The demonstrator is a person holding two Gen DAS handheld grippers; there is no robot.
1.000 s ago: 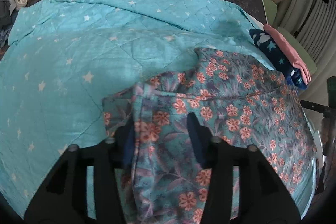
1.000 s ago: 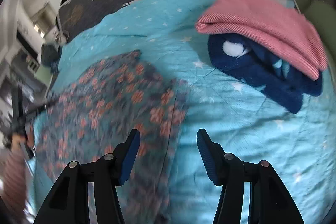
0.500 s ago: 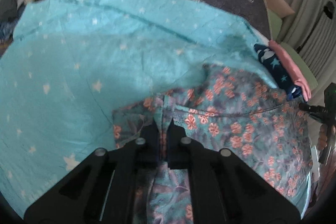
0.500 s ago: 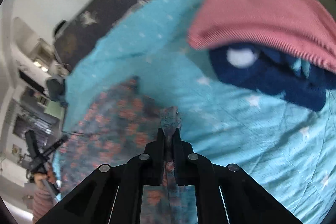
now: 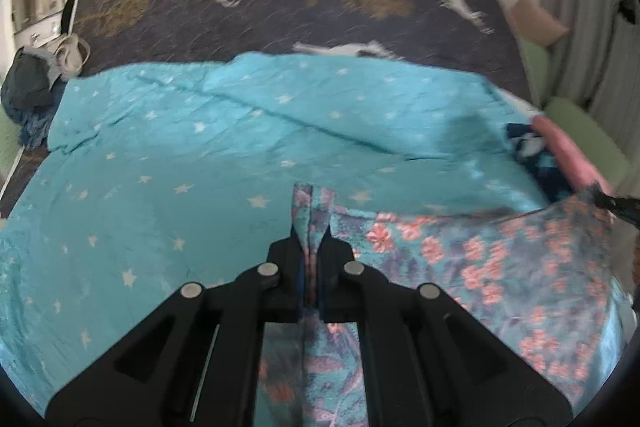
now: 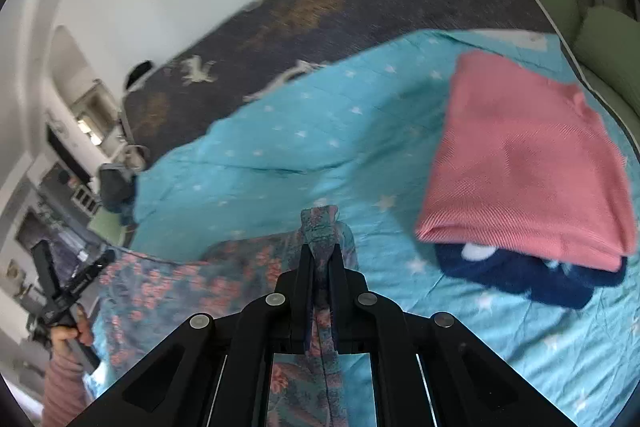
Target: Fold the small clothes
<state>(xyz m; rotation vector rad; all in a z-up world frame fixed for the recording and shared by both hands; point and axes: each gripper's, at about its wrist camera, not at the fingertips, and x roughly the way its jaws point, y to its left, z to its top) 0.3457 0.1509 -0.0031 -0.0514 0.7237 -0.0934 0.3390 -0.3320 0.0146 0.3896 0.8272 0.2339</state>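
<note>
**Both tongs clamped, one at each end**

The left tongs are pinched nearly together, a narrow fold of floral cloth caught between the fingertips. The right tongs are pressed together the same way on a bunched corner of that cloth. In the right wrist view, the person's left hand grips the left tool's handle at the lower left edge, pink sleeve below it.

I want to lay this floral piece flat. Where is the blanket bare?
Bare teal blanket stretches left of the floral garment, up to the dark deer-print cover. Crowded on the right: the pink folded cloth sits atop a navy one.
</note>
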